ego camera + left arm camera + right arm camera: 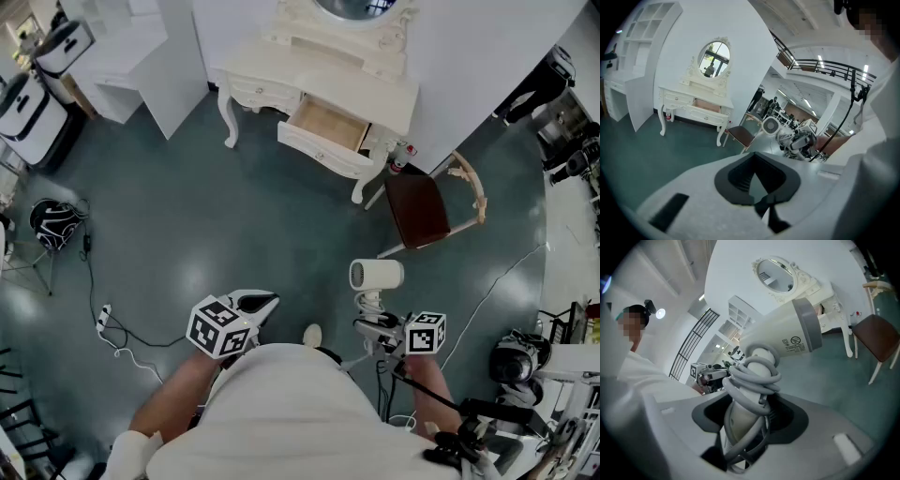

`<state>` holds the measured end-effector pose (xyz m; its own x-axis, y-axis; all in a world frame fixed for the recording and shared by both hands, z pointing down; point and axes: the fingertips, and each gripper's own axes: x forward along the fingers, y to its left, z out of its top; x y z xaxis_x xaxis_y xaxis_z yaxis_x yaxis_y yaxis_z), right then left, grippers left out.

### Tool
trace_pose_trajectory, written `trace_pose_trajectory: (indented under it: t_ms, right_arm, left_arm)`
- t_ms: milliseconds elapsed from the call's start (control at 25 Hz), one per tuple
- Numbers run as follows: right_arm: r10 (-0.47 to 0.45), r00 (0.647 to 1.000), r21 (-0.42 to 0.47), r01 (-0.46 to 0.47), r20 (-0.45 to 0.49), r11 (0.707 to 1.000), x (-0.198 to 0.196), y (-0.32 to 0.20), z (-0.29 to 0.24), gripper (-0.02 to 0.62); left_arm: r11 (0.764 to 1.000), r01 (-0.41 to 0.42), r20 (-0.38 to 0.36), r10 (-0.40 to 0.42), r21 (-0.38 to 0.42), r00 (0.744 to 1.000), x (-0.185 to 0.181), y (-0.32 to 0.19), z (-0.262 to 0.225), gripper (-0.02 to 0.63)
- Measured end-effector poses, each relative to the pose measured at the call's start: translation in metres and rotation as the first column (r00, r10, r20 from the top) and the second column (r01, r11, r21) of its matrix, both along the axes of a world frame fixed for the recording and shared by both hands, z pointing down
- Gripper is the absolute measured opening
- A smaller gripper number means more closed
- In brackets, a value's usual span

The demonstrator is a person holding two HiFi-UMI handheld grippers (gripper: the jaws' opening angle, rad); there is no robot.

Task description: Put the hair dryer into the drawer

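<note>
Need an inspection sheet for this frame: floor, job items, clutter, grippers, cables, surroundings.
Surface: glossy dark teal floor.
Job's things: white hair dryer held in right gripper; cream dressing table's wood-lined drawer open, looks empty.
Clutter: brown-seated chair right of the table.
Grippers: right gripper shut on dryer's handle; left gripper empty, jaw tips appear together.
Cables: grey cord wound round the handle; white power strip on floor, left.
Surroundings: white shelving unit upper left; dark equipment right.
</note>
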<state>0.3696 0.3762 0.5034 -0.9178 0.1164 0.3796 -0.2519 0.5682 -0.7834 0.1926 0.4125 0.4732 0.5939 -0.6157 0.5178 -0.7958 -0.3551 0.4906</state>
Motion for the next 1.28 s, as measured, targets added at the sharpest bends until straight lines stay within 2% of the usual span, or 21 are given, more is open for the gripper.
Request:
trace_pose_trajectory:
  t_ms: [320,560,800,960,1280]
  right_arm:
    - [-0.016,1.0,-0.003,0.016,-0.016,1.0,-0.073,0.02,-0.003,0.229]
    - [0.012,1.0,-0.003,-0.012,-0.01,1.0,-0.126,0.037,-0.004,0.229]
    - [0.054,0.996,0.013,-0.053,-0.067,0.998,-0.158,0.035,0.01,0.229]
    - [0.058,0.993,0.035,-0.055,-0.105,0.998,-0.165,0.007,0.013,0.229]
    - [0.017,0.994,0.048,-0.012,-0.105,0.999,-0.202,-0.115,0.021,0.227]
  left_arm:
    - [0.999,0.035,-0.028,-0.035,0.017,0.999,-0.071,0.031,-0.001,0.003]
    - [0.999,0.041,-0.03,-0.041,0.005,0.999,-0.127,0.066,0.007,0.003]
    - [1.0,0.025,-0.035,-0.025,-0.011,0.999,-0.165,0.075,0.022,0.003]
    - [1.0,0.012,-0.048,-0.012,-0.003,0.999,-0.171,0.048,0.026,0.003]
    - [1.0,0.026,0.011,-0.026,0.003,1.0,-0.206,-0.067,0.014,0.003]
